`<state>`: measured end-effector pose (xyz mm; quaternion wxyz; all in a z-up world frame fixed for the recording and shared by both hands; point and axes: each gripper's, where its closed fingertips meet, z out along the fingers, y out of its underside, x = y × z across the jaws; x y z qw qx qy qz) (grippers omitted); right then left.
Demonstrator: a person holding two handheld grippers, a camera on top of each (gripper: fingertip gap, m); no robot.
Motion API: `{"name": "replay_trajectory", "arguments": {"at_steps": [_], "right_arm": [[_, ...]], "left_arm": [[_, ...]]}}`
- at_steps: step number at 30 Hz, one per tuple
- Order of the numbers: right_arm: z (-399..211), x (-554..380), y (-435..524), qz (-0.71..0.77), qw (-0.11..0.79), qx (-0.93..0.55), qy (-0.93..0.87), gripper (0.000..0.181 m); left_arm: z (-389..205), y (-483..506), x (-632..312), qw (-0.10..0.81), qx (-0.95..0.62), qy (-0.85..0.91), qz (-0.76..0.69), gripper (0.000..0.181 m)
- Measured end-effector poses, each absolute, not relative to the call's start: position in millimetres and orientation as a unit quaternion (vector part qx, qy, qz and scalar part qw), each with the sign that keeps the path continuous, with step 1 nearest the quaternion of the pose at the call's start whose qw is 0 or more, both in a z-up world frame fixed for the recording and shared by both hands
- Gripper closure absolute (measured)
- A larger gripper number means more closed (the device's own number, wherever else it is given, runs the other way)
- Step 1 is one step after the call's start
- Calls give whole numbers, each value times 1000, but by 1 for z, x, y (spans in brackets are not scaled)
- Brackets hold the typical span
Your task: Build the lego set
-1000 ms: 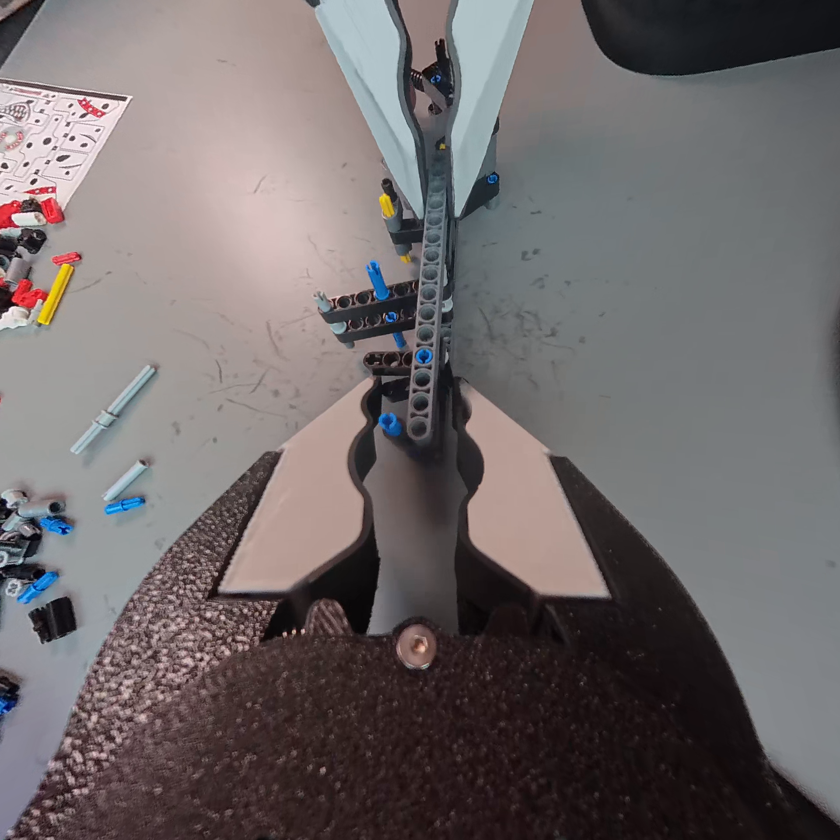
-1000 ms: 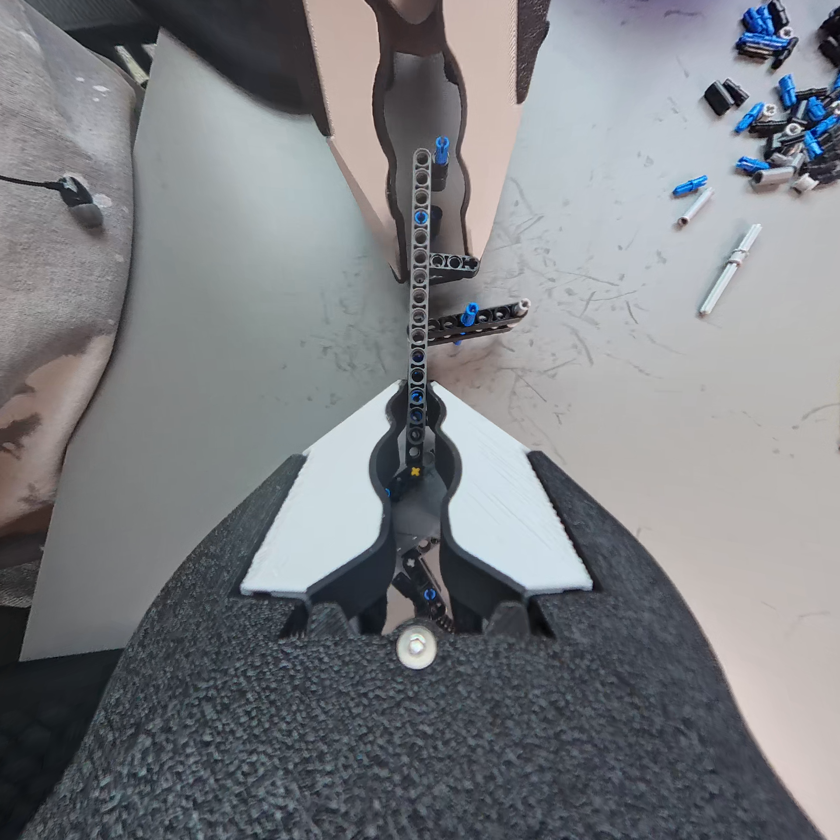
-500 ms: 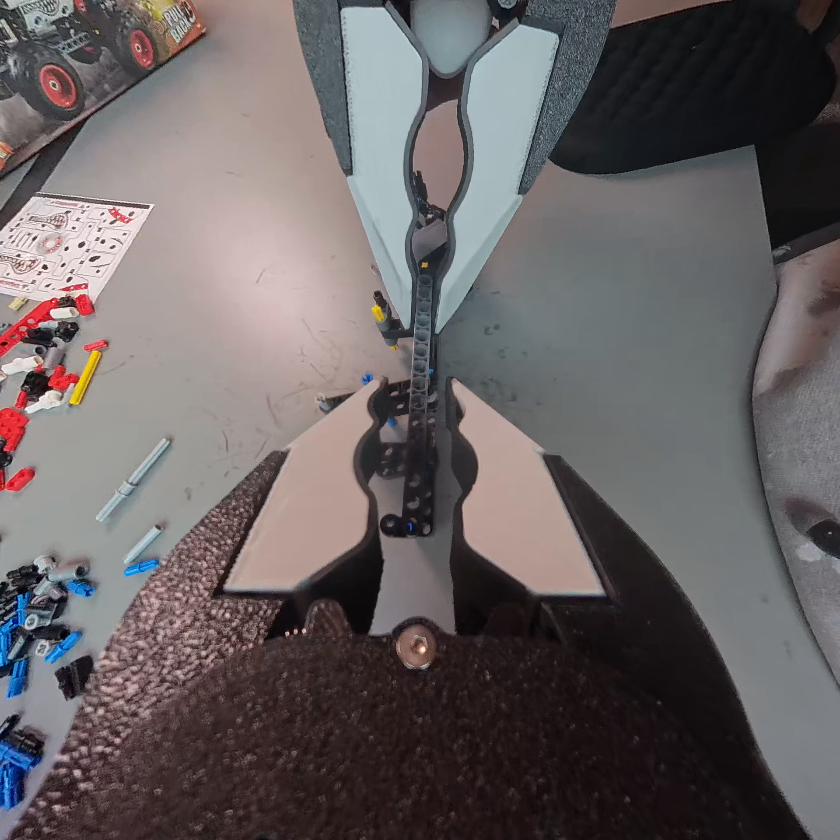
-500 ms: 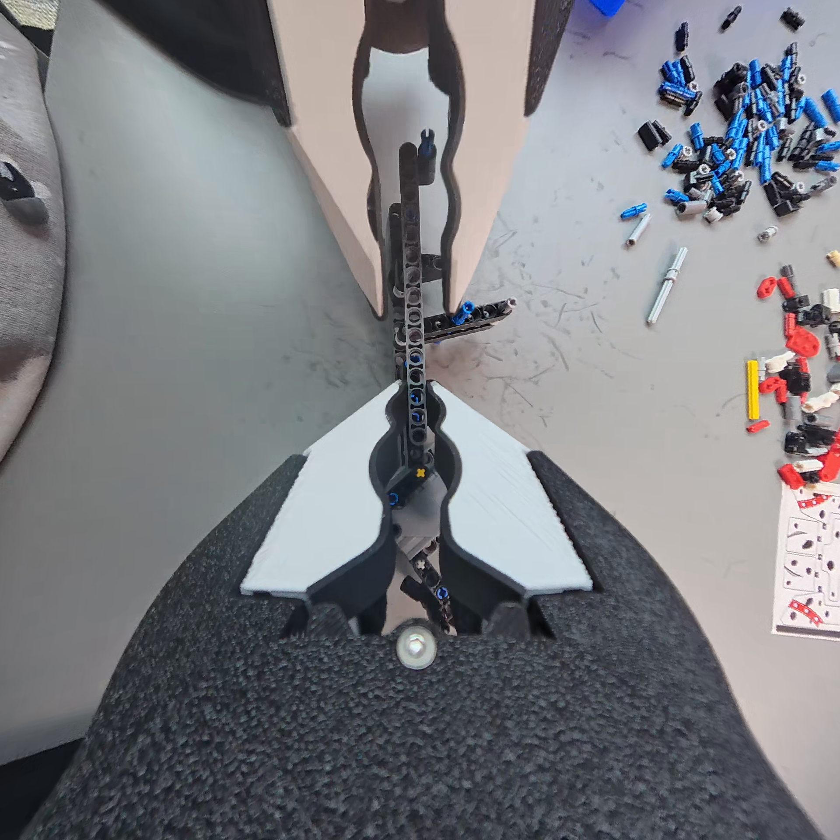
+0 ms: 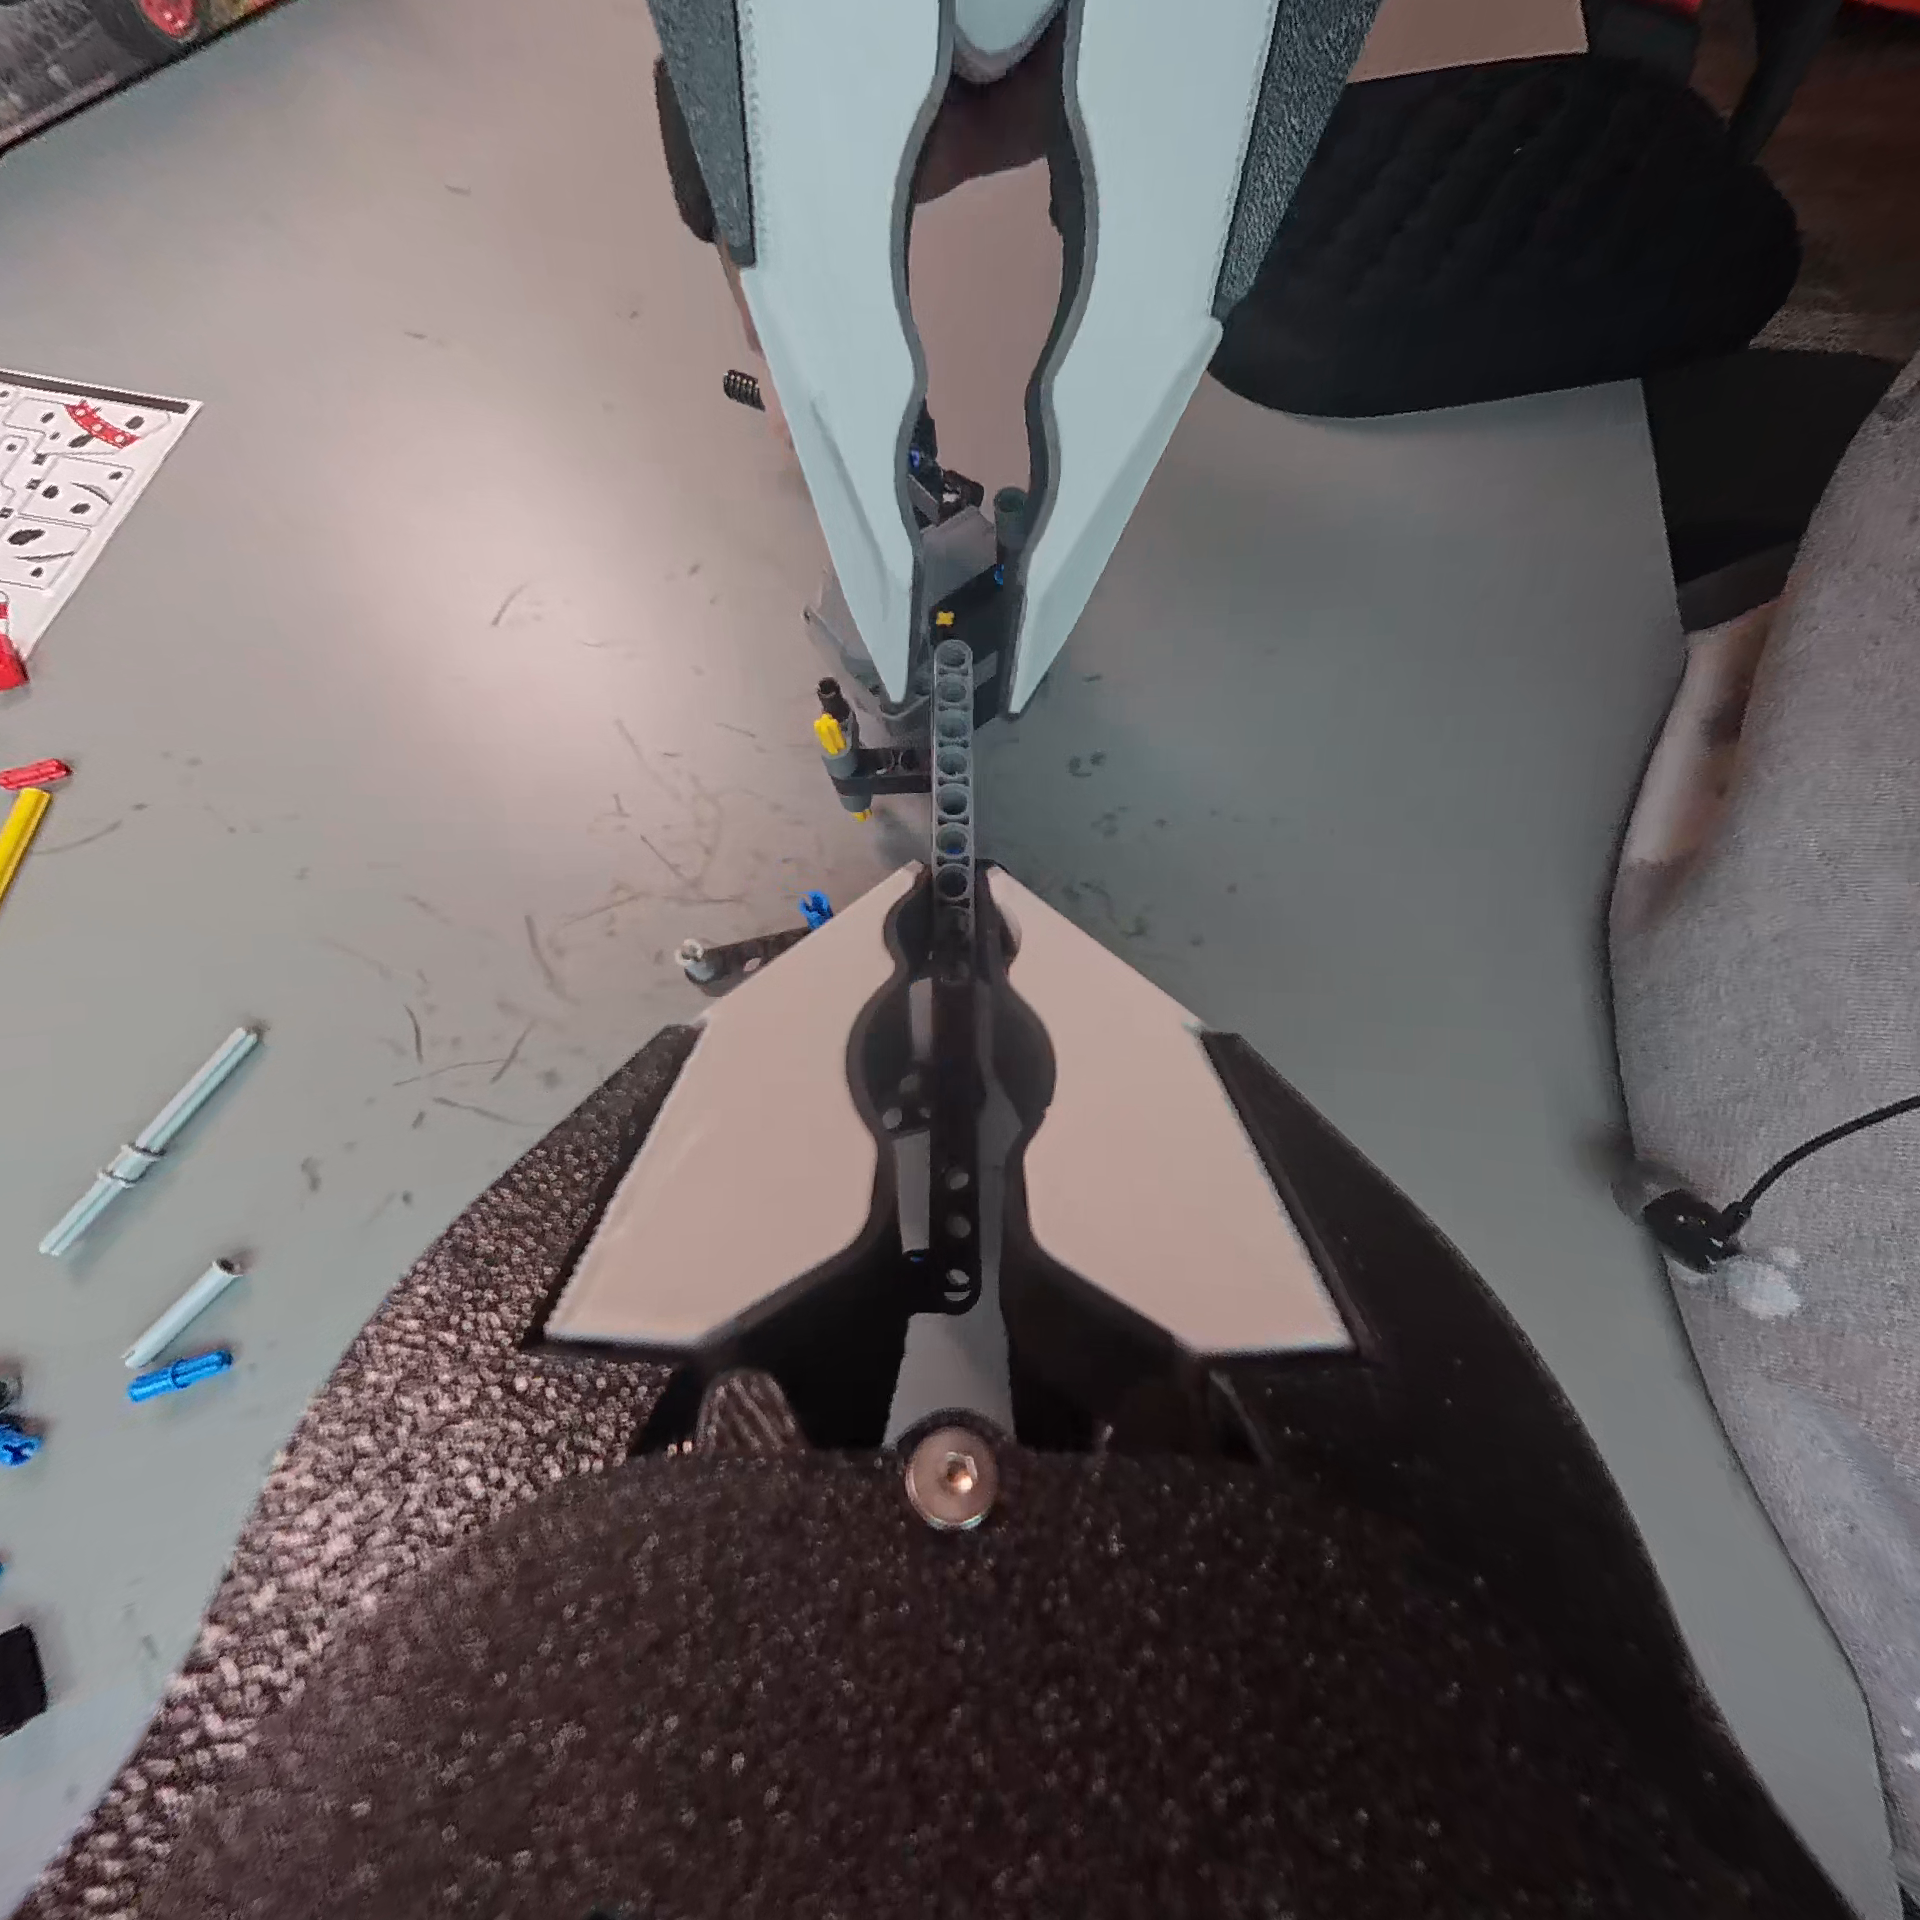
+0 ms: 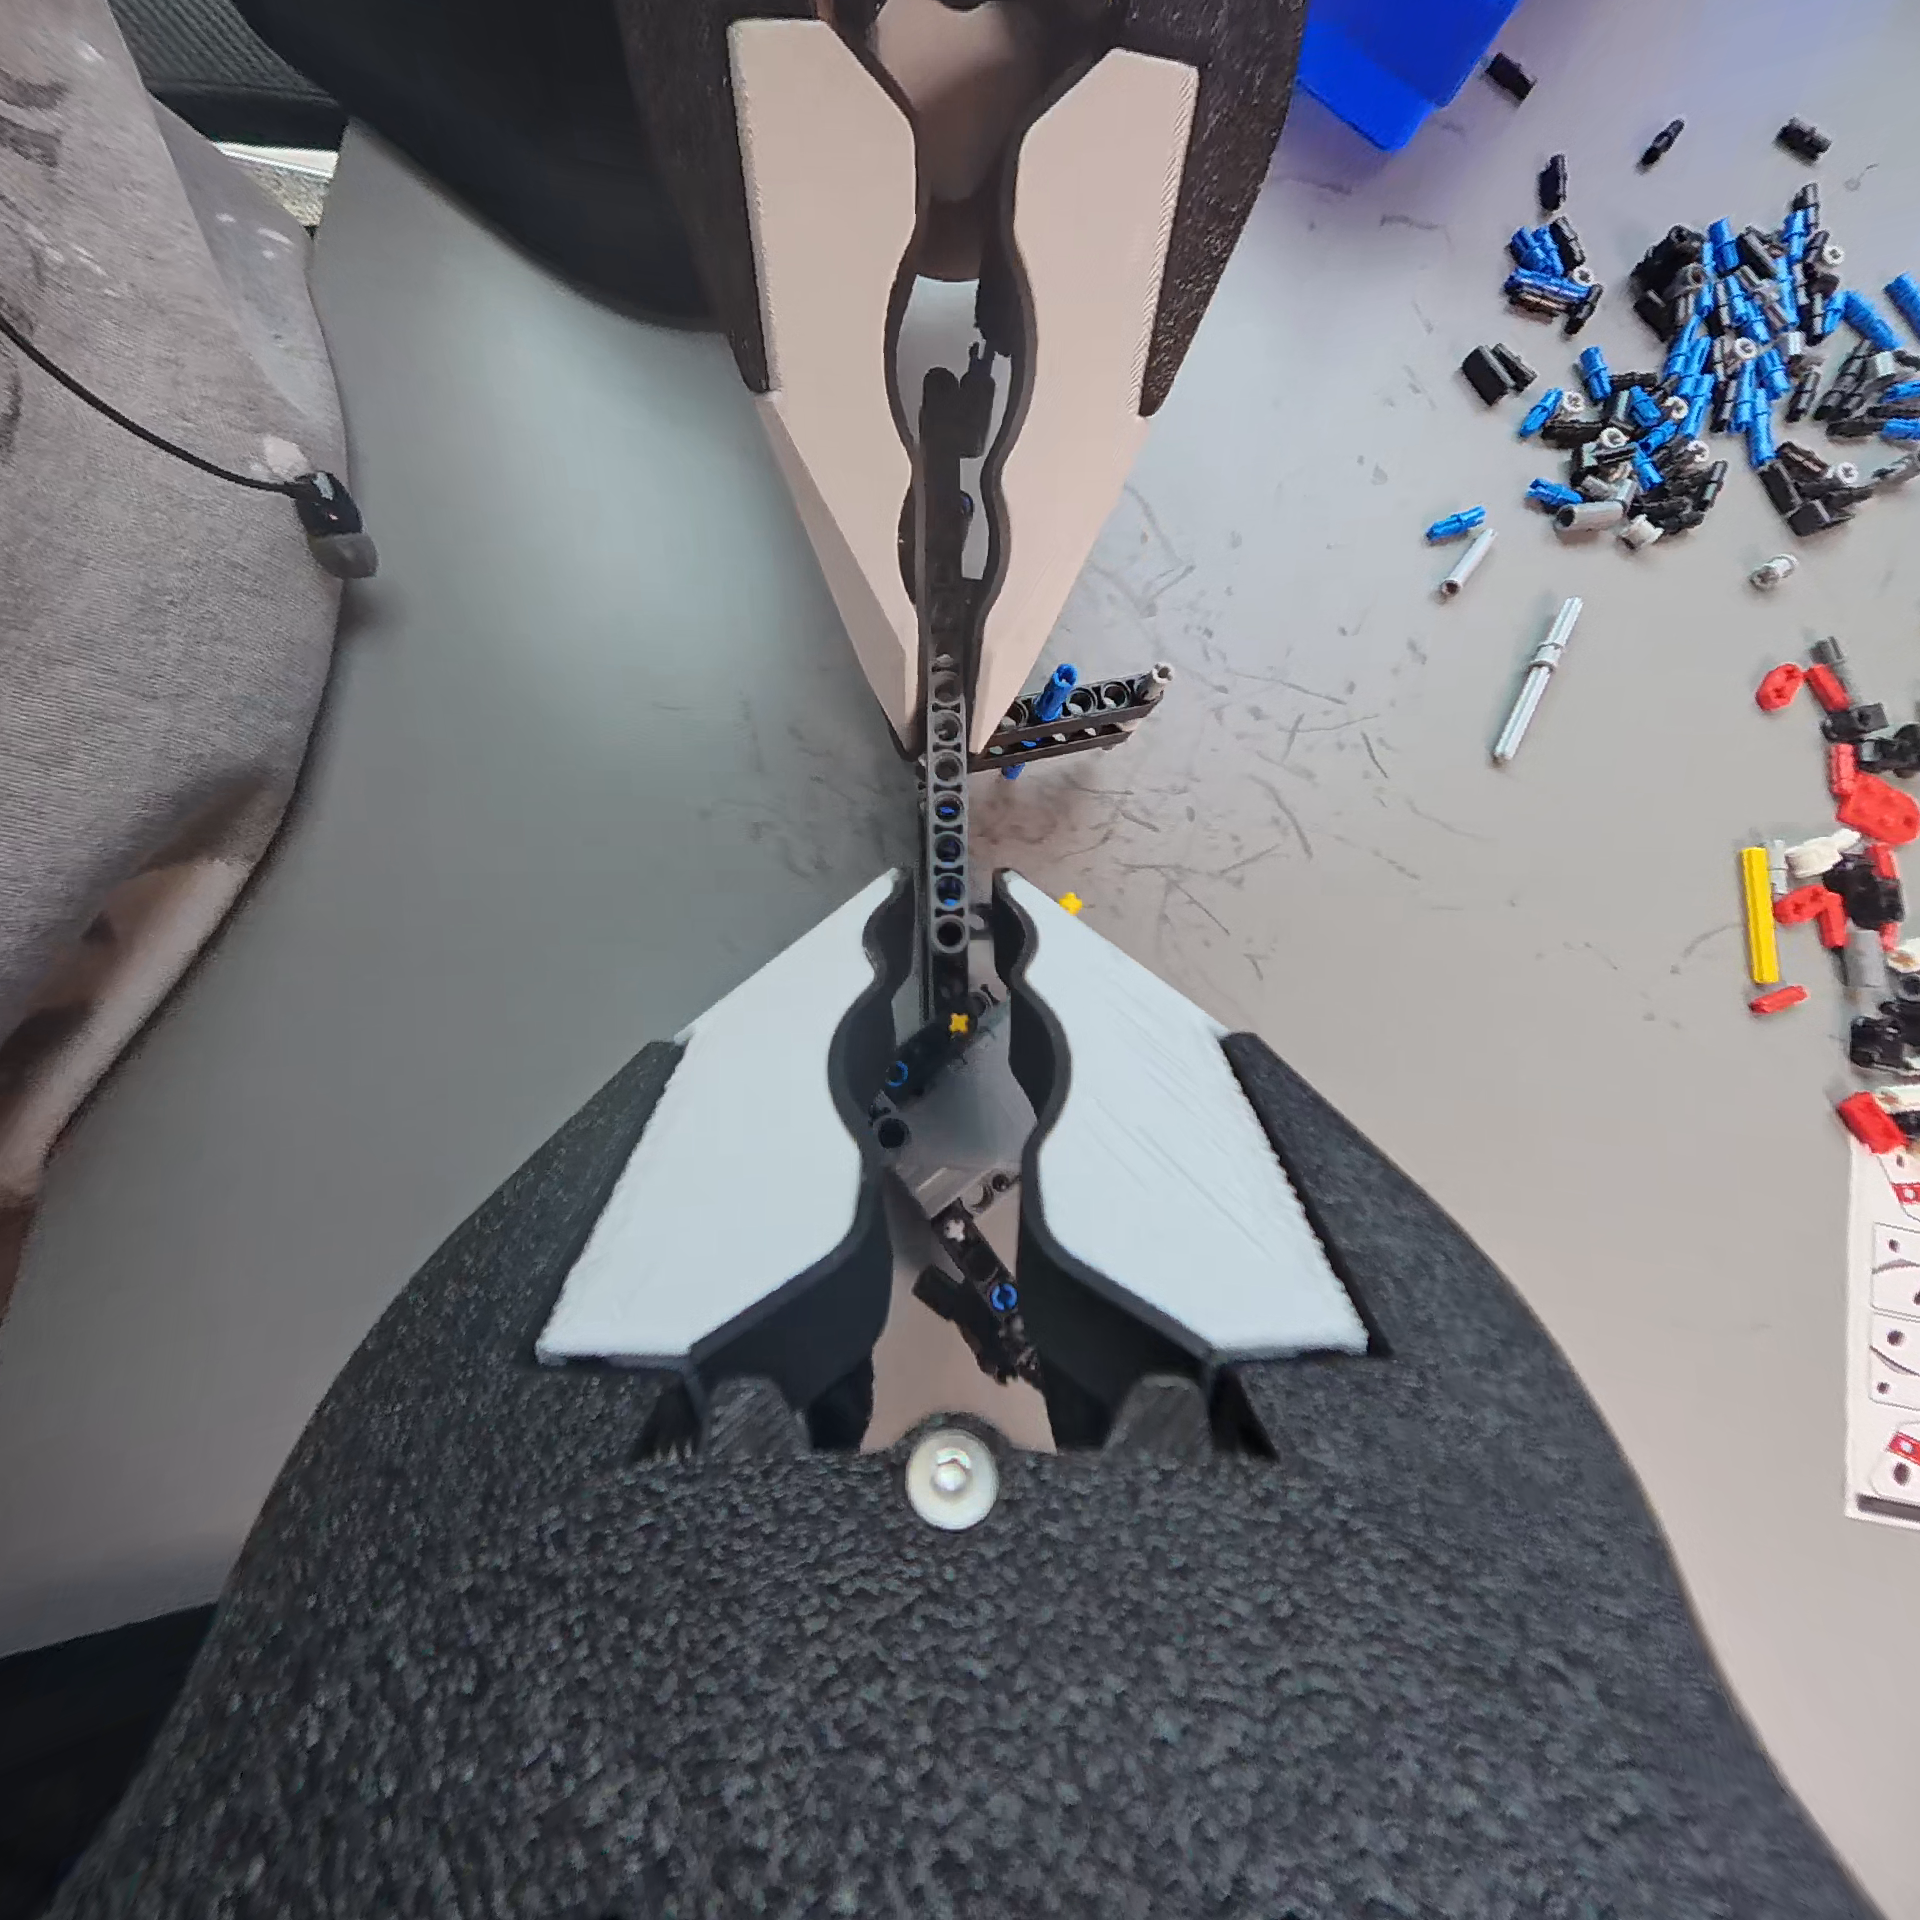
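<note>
A Lego assembly built on a long dark grey holed beam (image 5: 951, 790) is held above the grey table (image 5: 468, 623), between both grippers. My left gripper (image 5: 951, 878), with tan pads, is shut on one end of the beam, which reaches deep between its fingers. My right gripper (image 6: 948, 883), with pale blue pads, faces it and is shut on the other end, where a grey block and black parts (image 6: 951, 1132) sit between its fingers. Each gripper shows in the other's view, the right (image 5: 956, 707) and the left (image 6: 951, 727). A short black cross beam with a blue pin (image 6: 1081, 707) sticks out sideways.
Loose blue and black pins (image 6: 1714, 353), red parts (image 6: 1860, 810), a yellow axle (image 6: 1756, 914) and pale grey axles (image 5: 151, 1138) lie to one side. A sticker sheet (image 5: 73, 488) and a blue bin (image 6: 1392, 62) are there too. Grey fabric (image 5: 1787, 935) and a black chair (image 5: 1507, 239) border the table. My two grippers' fingertips are within a few centimetres of each other.
The two grippers have come closer together. The beam now sits much deeper between my left fingers, and only a short stretch shows between the grippers. Both stay shut.
</note>
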<state>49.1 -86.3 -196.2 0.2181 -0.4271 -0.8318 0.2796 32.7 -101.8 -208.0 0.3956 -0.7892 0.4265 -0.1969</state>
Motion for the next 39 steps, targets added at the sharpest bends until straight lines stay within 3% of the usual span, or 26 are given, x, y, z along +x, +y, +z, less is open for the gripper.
{"name": "replay_trajectory", "arguments": {"at_steps": [5, 22, 27, 39], "right_arm": [[-199, 57, -81, 268, 206, -420, -842, 174], [-201, 54, -81, 311, 164, -470, -810, 174], [-202, 53, -82, 318, 149, -474, -807, 174], [-203, 53, -82, 341, 122, -463, -809, 174]], "left_arm": [[-208, -101, 33, 387, -791, 421, -220, 171], [-211, -101, 34, 330, -822, 391, -250, 170], [-202, -97, 40, 352, -816, 392, -238, 165], [-205, -94, 44, 318, -849, 334, -256, 171]]}}
